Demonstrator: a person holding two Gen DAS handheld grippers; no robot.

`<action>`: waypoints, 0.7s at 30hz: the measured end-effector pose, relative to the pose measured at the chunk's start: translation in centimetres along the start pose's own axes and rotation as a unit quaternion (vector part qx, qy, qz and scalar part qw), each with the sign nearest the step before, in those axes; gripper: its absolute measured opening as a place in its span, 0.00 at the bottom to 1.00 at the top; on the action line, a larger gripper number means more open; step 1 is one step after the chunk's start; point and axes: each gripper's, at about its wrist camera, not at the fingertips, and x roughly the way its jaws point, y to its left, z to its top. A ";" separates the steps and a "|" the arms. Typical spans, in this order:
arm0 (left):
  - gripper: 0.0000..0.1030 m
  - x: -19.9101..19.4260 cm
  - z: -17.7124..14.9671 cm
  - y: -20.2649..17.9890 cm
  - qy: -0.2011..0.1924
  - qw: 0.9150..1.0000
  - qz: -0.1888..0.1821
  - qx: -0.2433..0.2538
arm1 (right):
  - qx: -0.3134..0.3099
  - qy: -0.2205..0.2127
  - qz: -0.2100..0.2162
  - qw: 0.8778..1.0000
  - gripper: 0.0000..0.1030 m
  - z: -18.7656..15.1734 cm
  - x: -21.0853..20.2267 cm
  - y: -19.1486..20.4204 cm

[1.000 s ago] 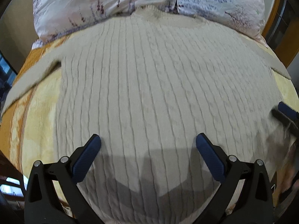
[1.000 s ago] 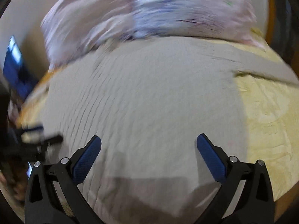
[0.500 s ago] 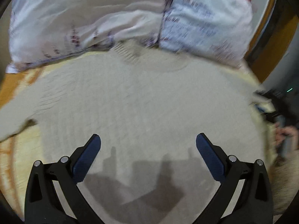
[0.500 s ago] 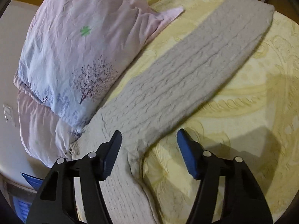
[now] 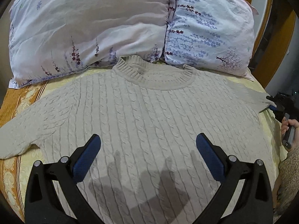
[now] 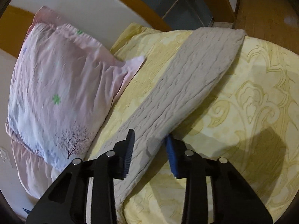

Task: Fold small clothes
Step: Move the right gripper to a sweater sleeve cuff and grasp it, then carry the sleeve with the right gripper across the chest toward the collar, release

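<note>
A beige cable-knit sweater (image 5: 145, 123) lies flat, face up, on the yellow bedspread, collar toward the pillows. My left gripper (image 5: 148, 155) hovers open and empty over the sweater's lower middle. In the right wrist view the sweater's right sleeve (image 6: 186, 85) stretches away across the bed to its cuff near the far edge. My right gripper (image 6: 149, 149) has its jaws narrowed around the sleeve near the shoulder, one pad on top and one under its edge; the sleeve lifts slightly there. The right gripper also shows at the right edge of the left wrist view (image 5: 271, 105).
Two floral pillows (image 5: 93, 28) (image 5: 209, 31) lie against the headboard just beyond the collar. The patterned yellow bedspread (image 6: 243, 112) runs to the bed edge, with wooden floor (image 6: 265, 7) past it. The person's hand (image 5: 288, 130) is at the right.
My left gripper drew back and tilted up, bringing the collar and pillows into view. My right gripper swung right to the sleeve and its jaws closed in around it.
</note>
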 end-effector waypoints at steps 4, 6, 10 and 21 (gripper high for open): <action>0.98 0.2 0.1 0.3 0.002 1.000 0.002 -0.006 | 0.003 -0.006 -0.011 1.000 0.19 -0.3 0.1 -0.5; 0.98 0.2 0.1 0.3 0.002 1.000 -0.001 -0.010 | -0.005 -0.010 -0.017 1.000 0.13 -0.4 0.3 -0.2; 0.98 0.2 0.0 0.6 0.002 1.000 -0.009 -0.014 | -0.030 -0.031 -0.017 0.999 0.10 -0.5 -0.4 0.7; 0.98 -0.2 -0.2 1.6 -0.008 1.000 0.001 -0.020 | -0.155 -0.085 0.048 0.983 0.09 -1.6 -3.6 7.9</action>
